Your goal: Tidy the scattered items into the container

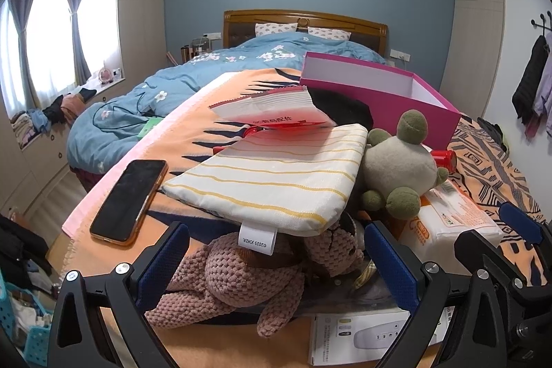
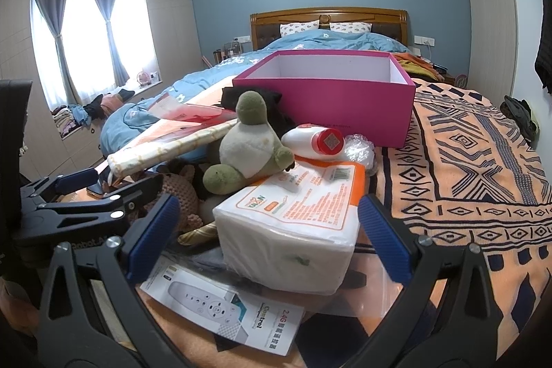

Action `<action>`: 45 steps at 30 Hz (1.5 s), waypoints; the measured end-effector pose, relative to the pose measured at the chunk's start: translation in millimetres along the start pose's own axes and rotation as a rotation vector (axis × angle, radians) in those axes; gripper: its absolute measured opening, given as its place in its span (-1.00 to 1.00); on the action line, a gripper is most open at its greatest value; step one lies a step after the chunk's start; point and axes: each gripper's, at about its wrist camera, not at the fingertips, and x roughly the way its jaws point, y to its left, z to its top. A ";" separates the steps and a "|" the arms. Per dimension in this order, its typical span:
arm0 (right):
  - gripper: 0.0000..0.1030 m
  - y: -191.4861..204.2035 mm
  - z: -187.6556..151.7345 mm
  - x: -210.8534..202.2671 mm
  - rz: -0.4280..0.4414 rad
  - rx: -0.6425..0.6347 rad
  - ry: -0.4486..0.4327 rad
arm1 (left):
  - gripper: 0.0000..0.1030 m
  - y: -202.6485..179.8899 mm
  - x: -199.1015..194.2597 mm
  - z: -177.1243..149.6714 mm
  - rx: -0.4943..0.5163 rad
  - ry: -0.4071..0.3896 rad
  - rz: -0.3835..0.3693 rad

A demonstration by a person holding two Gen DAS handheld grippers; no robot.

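Observation:
An open pink box [image 1: 379, 92] [image 2: 324, 99] stands on the patterned blanket behind a pile of items. My left gripper [image 1: 276, 259] is open, its blue pads on either side of a pink knitted toy [image 1: 234, 278] that lies under a striped white cloth [image 1: 276, 175]. My right gripper [image 2: 269, 230] is open around a white tissue pack [image 2: 293, 226] [image 1: 448, 223]. A green and grey plush [image 1: 400, 161] [image 2: 252, 143], a white bottle with red cap [image 2: 314, 140], a red-and-white packet [image 1: 276, 109] and a remote-control box [image 2: 220, 306] [image 1: 372, 333] lie in the pile.
A black phone [image 1: 129, 199] lies on the blanket at the left. Black clothing [image 1: 345, 109] lies beside the box. A blue duvet [image 1: 172, 92] covers the bed's far left. The left gripper's body [image 2: 86, 206] shows at the left of the right wrist view.

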 end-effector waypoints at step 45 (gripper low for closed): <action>1.00 -30.8 45.9 48.1 0.267 0.038 0.138 | 1.00 -19.3 12.0 38.1 0.184 -0.062 -0.150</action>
